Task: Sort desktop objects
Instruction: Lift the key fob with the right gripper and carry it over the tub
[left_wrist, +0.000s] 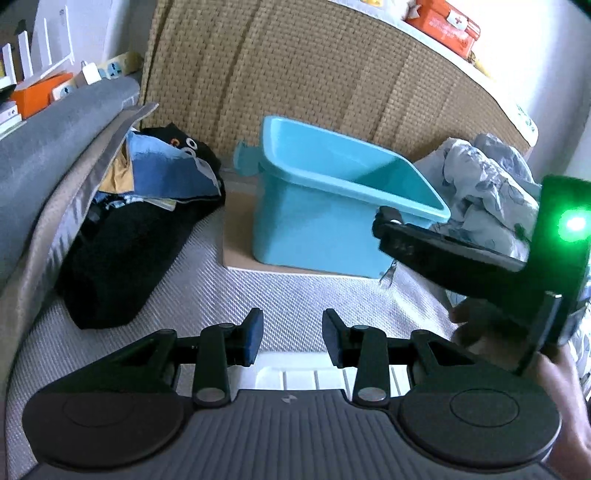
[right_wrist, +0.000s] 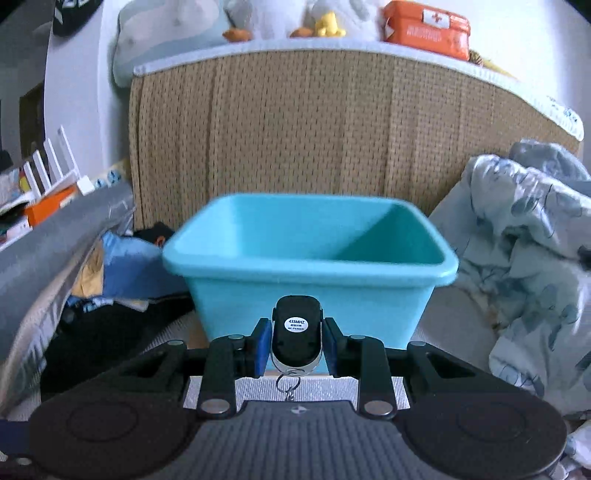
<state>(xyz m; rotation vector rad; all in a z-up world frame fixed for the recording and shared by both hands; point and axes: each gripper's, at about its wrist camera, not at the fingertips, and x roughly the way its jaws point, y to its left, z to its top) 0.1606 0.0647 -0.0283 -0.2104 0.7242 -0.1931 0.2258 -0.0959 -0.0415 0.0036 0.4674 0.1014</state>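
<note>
Right hand-held gripper (right_wrist: 296, 341) clamped on a small black remote key fob (right_wrist: 296, 334), white "433MHZ" sticker facing the camera, key ring dangling below. Held in the air just in front of the turquoise plastic bin (right_wrist: 310, 258), short of its rim, not yet over the opening. Visible part of the bin interior bare, bottom hidden, so probably early in the sorting, or at least no proof of earlier drops. Left hand-held gripper (left_wrist: 292, 338) open and empty, hanging low above the woven silver mat (left_wrist: 147, 295), with a white ribbed thing peeking under its fingers, too cropped to name. Remaining, by the look of it: carry the fob over the rim, release, then fetch whatever else needs sorting. Pile of clothes (left_wrist: 147, 192) to the left, rumpled floral bedding (right_wrist: 524, 240) to the right.
</note>
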